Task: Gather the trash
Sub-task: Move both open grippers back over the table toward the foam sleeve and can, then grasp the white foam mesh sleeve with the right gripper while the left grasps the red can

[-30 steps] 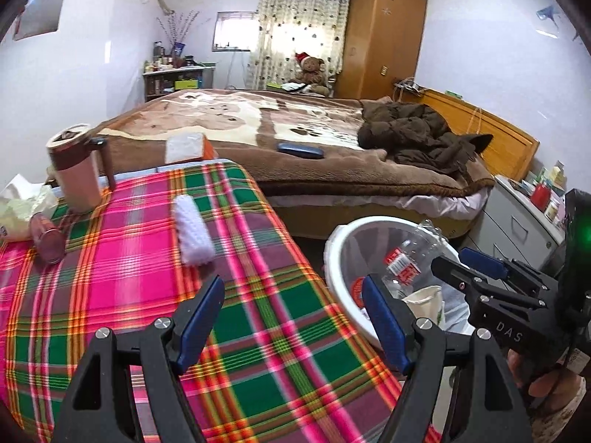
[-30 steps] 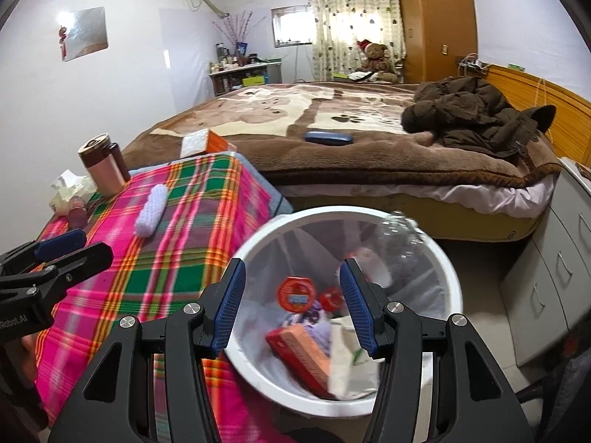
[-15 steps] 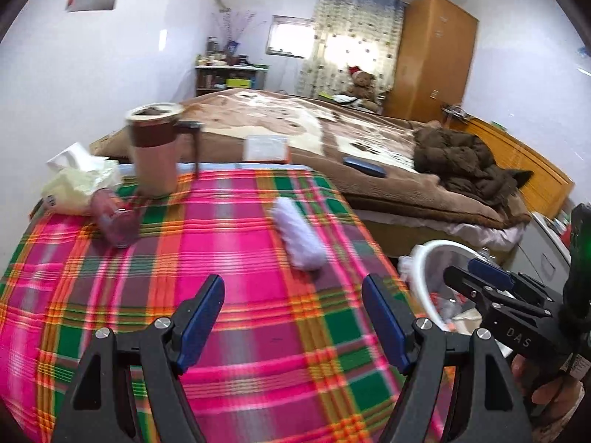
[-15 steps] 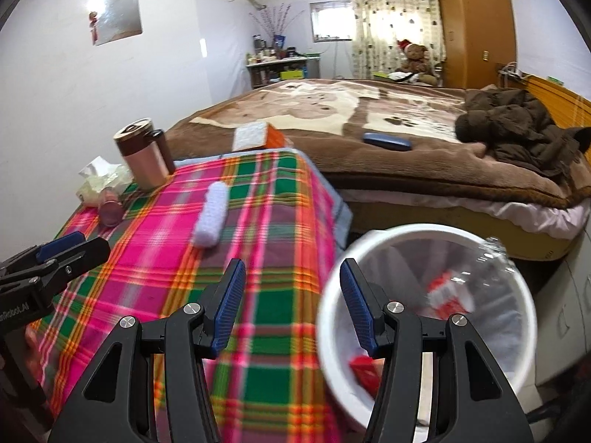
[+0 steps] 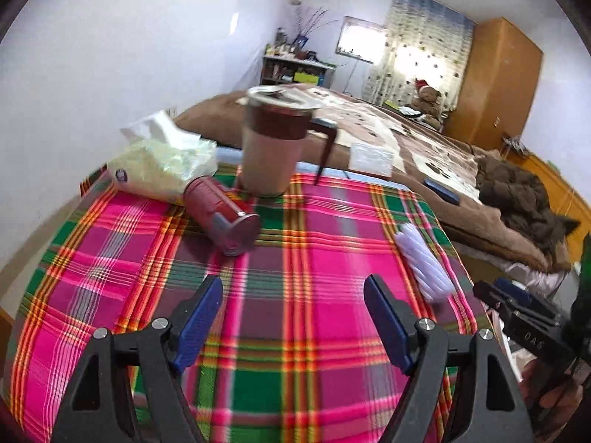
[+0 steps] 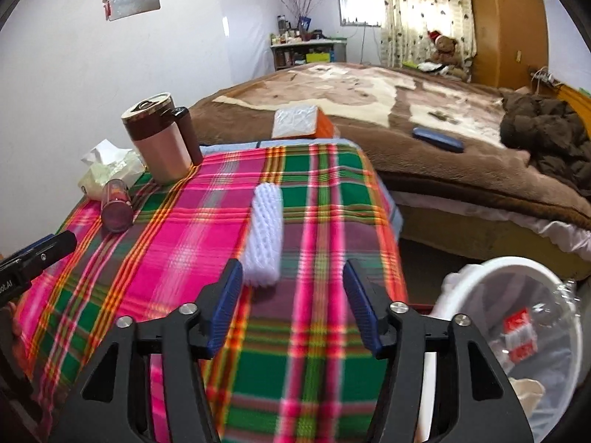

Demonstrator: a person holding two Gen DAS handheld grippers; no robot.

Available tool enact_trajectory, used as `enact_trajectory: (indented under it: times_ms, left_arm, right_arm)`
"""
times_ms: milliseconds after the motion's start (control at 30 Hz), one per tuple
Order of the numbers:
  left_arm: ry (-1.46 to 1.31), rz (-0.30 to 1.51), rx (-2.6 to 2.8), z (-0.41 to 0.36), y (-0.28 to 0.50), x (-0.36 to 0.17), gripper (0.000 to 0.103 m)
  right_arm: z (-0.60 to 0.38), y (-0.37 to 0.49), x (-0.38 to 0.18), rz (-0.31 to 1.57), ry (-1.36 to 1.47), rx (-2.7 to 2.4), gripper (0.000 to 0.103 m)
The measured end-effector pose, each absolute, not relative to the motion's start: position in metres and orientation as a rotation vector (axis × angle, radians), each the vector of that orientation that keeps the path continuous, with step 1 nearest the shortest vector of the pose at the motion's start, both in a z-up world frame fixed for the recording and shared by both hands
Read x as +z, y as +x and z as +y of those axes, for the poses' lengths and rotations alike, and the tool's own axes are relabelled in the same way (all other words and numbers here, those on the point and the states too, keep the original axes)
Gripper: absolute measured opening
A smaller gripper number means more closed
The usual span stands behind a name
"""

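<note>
Plaid tablecloth (image 6: 177, 229) below | my right gripper (image 6: 291, 295) just widened, empty, nearing white foam roll (image 6: 264, 229) | left gripper (image 5: 291, 317) spread, empty, facing toppled red can (image 5: 221, 217) | bin (image 6: 517, 269) beside table for drops

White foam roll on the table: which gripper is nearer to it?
Right. The right gripper sits just short of the white foam roll; the left gripper is off to its left, facing the red can.

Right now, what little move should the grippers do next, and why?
Probably ease the right gripper forward to the white foam sleeve. It lies just ahead on the plaid cloth, the jaws have just been opening with nothing between them, and the bin waits alongside.
</note>
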State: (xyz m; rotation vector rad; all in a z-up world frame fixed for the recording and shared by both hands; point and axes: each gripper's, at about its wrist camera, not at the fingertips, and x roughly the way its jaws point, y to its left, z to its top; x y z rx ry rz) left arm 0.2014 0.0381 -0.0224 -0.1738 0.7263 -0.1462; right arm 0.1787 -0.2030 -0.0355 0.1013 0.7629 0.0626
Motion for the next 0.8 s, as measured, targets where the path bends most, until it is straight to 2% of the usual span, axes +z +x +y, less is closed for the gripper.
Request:
enact_trajectory:
  times_ms: [233, 400, 800]
  left_arm:
    - [-0.210, 0.744, -0.048, 0.073, 0.231, -0.028, 0.081]
    - [-0.245, 0.750, 0.000, 0.092, 0.254, -0.029, 0.085]
    - [-0.327, 0.848, 0.006, 0.089, 0.305, -0.051, 0.086]
  right_arm:
    - [-0.189, 0.210, -0.042, 0.795, 0.084, 0.057, 0.063]
    - [-0.180, 0.223, -0.053, 0.837, 0.070, 0.043, 0.063]
    - [-0.167, 0.247, -0.063, 0.896, 0.078, 0.057, 0.063]
